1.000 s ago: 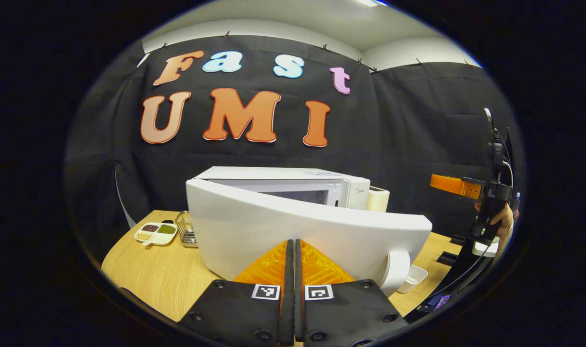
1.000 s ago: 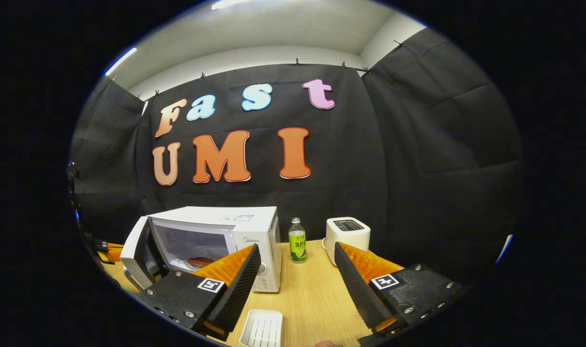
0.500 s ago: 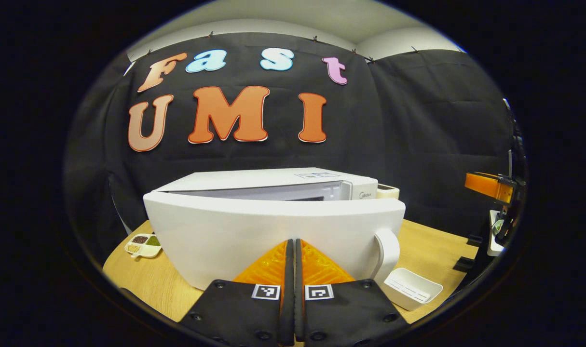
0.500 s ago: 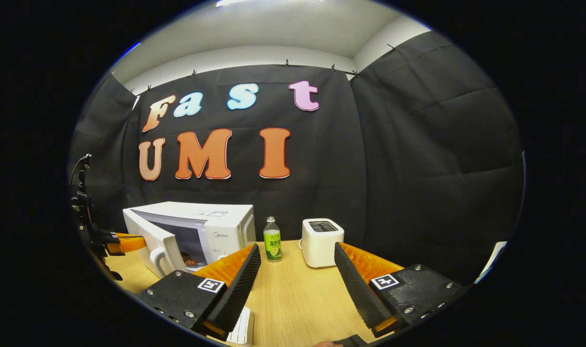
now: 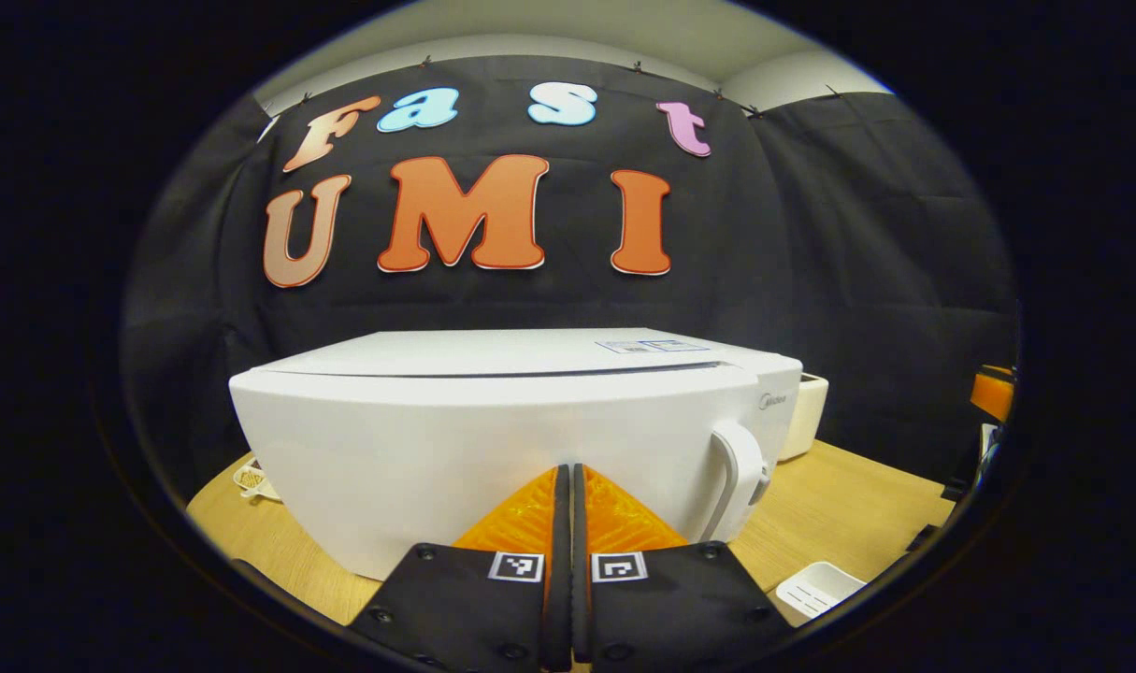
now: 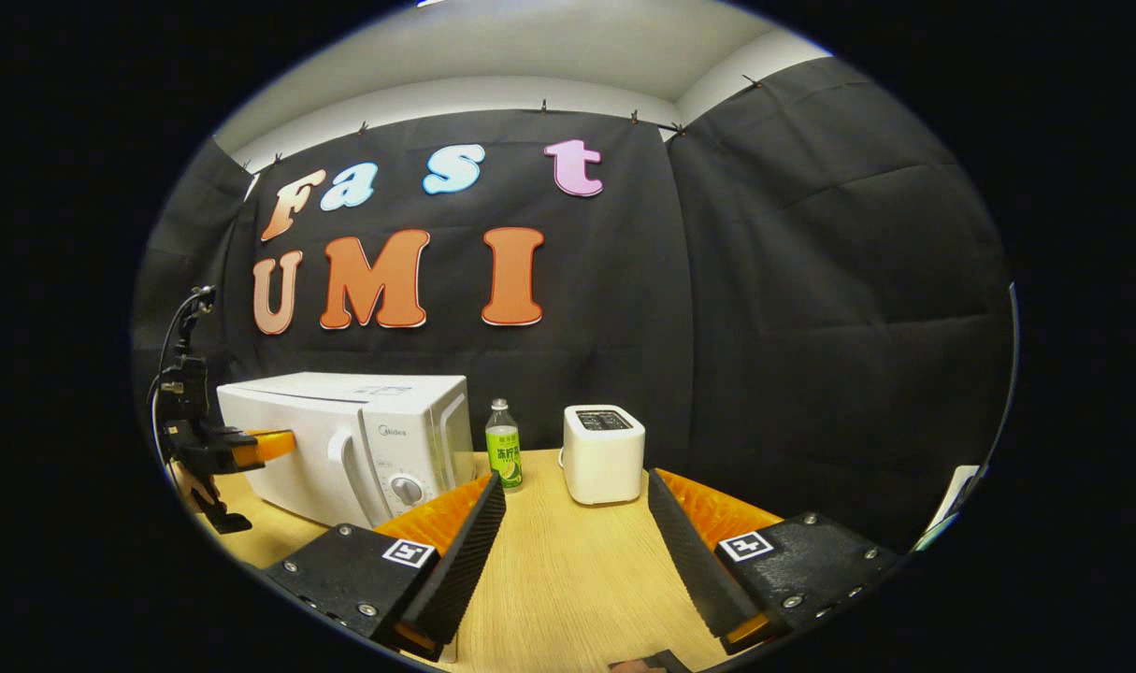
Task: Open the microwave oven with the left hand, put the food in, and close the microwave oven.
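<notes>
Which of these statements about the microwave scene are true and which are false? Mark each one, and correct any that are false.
1. The microwave door is closed or nearly closed. True.
2. The left gripper has its fingers shut together, tips against the door. True.
3. The right gripper is shut on the green bottle. False: it is open and holds nothing; the bottle stands farther back on the table.
4. The toaster stands between the microwave and the bottle. False: the bottle stands between the microwave and the toaster.
5. The door handle is on the door's right side in the left gripper view. True.
</notes>
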